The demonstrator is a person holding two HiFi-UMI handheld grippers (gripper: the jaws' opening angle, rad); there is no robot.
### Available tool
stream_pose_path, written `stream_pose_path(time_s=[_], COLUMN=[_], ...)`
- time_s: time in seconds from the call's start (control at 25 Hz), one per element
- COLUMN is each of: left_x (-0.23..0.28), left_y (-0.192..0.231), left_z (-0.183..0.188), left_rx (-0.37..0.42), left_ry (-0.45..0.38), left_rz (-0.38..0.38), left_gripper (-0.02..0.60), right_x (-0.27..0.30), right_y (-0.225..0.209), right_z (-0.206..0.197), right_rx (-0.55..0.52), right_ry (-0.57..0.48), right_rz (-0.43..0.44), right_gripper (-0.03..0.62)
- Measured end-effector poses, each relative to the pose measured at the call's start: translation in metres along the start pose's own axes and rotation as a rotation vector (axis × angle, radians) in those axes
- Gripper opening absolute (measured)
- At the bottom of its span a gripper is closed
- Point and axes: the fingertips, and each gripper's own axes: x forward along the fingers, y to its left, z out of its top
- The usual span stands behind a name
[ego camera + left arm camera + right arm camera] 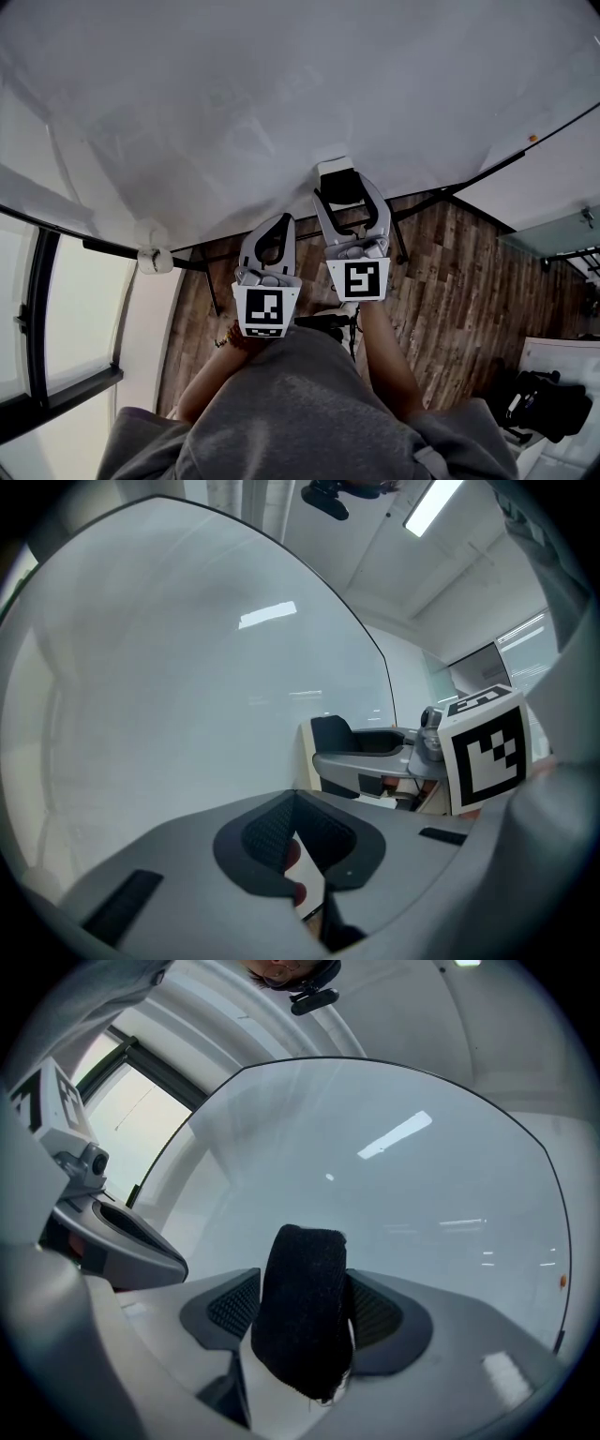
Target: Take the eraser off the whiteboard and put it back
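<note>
Flanks the black-felt, white-backed block eraser (302, 1312), long axis upright against the glossy white whiteboard (403, 1194) dead ahead, with the parted, unpressing jaws of the nearer right gripper (345, 189); holds the left gripper (298, 841) closed, empty, alongside.

The whiteboard (234, 112) is white with a thin black line round its edge, and the eraser (302, 1307) is fuzzy black with a white part on its back. The left claw (295, 841) and the right claw (345, 187) are both light grey with black pads that have a tiny criss-cross pattern, and each one carries a cube (263, 311) that is white with black square shapes on it. The floor (450, 281) is brown wood in long streaky planks, the person's top (300, 412) is plain grey, and the window frame (37, 309) is black.
</note>
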Motion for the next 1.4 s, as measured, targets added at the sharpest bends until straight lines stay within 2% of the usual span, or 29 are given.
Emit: stream_pose_path(time_s=[0.64, 1.04, 1.4], left_x=[0.002, 0.004, 0.007], left_y=[-0.02, -0.026, -0.036], left_z=[-0.001, -0.001, -0.002], left_rx=[0.01, 0.015, 0.02], left_ry=[0.003, 0.005, 0.004], left_rz=[-0.049, -0.073, -0.111], left_gripper=[0.006, 0.006, 0.006], right_x=[-0.02, -0.031, -0.041], right_y=[-0.003, -0.007, -0.012], right_z=[0.013, 0.02, 0.017], right_rx=[0.014, 0.024, 0.028], right_ry=[-0.029, -0.058, -0.037], right_rz=[0.004, -0.026, -0.054], right_gripper=[0.292, 0.292, 0.291])
